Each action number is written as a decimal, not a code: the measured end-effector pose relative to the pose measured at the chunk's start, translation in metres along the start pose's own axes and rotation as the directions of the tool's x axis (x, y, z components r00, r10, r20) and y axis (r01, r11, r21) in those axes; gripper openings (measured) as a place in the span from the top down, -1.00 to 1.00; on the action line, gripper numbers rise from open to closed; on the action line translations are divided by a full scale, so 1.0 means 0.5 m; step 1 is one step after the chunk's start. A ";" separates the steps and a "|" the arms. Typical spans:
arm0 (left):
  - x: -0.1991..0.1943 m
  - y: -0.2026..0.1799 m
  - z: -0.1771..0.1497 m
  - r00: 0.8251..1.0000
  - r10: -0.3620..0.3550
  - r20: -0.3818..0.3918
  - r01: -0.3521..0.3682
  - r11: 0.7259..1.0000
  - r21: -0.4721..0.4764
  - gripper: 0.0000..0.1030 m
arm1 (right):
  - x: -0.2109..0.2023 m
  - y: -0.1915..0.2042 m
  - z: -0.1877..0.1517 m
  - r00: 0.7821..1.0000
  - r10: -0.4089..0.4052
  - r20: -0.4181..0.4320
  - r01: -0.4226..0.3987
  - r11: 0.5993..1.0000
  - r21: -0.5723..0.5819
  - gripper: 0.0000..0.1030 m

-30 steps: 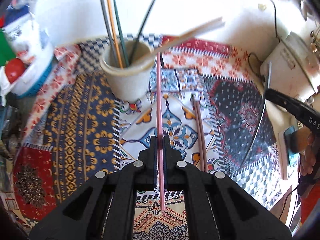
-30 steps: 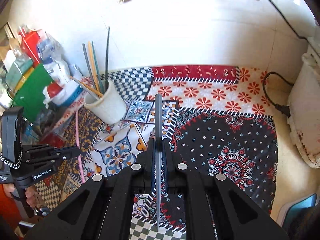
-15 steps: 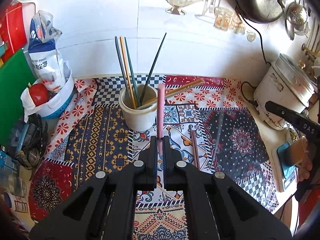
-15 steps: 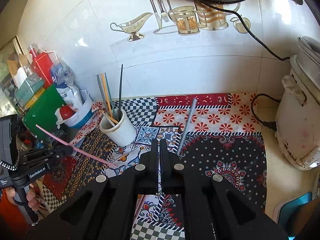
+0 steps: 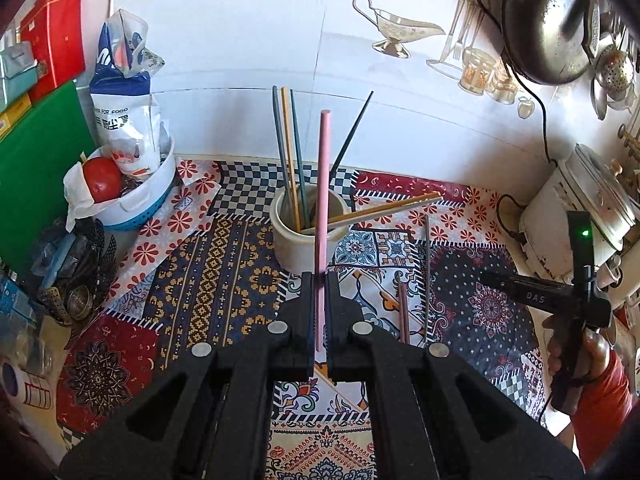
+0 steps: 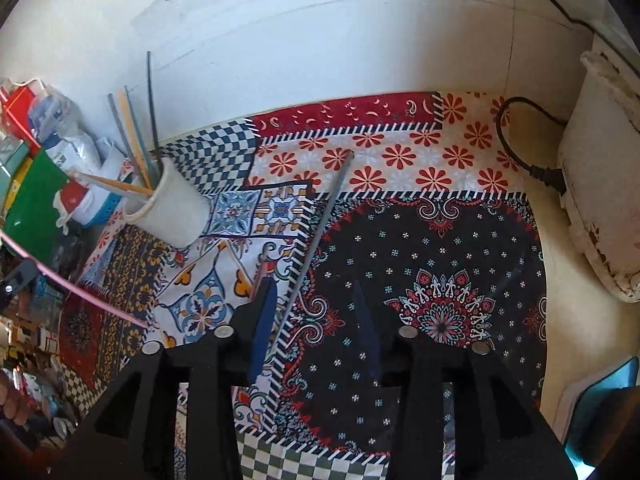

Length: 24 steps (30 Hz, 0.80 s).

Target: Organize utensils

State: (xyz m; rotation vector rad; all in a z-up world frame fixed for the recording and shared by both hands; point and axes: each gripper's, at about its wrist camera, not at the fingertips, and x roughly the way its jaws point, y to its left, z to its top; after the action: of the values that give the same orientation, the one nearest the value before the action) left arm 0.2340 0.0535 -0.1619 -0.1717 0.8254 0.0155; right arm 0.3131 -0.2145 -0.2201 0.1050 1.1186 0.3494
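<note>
A: What colour is the chopstick in the black left tool?

B: Pink. The cup behind it is off-white and holds grey, orange, teal and dark sticks.

A: And the cloth on the bench?

B: Patchwork: red flowers on white, blue-and-white checks, a black patch with small stars and a red medallion, navy with yellow diamonds.

A: The chopstick lying on it?

B: Grey. The right tool is black, with blue pads.

Glossy printed tablecloth, matt, seemingly ceramic cup, smooth pink chopstick, matt black plastic jaws.
</note>
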 end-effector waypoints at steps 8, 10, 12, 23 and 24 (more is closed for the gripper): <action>0.002 0.025 0.018 0.999 0.036 0.019 -0.036 0.999 -0.037 0.95 | 0.131 0.014 0.044 0.995 -0.053 -0.085 0.052 0.998 -0.020 0.27; 0.007 0.030 0.022 0.999 0.041 0.017 -0.040 0.998 -0.047 0.95 | 0.156 0.025 0.056 0.994 -0.060 -0.086 0.056 0.997 -0.048 0.41; 0.013 0.035 0.027 0.999 0.042 0.014 -0.041 0.998 -0.056 0.95 | 0.184 0.037 0.066 0.991 -0.096 -0.093 0.088 0.992 -0.086 0.55; 0.036 0.049 0.049 1.000 0.017 0.006 -0.016 0.995 -0.098 1.00 | 0.232 0.030 0.104 0.991 -0.104 -0.084 0.099 0.993 -0.070 0.75; 0.037 0.048 0.049 1.000 0.016 0.005 -0.015 0.995 -0.095 1.00 | 0.233 0.030 0.108 0.991 -0.103 -0.083 0.098 0.993 -0.070 0.75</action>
State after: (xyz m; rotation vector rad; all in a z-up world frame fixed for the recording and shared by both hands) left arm 0.2627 0.0799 -0.1628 -0.2551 0.8212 0.0697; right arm 0.4033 -0.1573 -0.2931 -0.0252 1.1919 0.3026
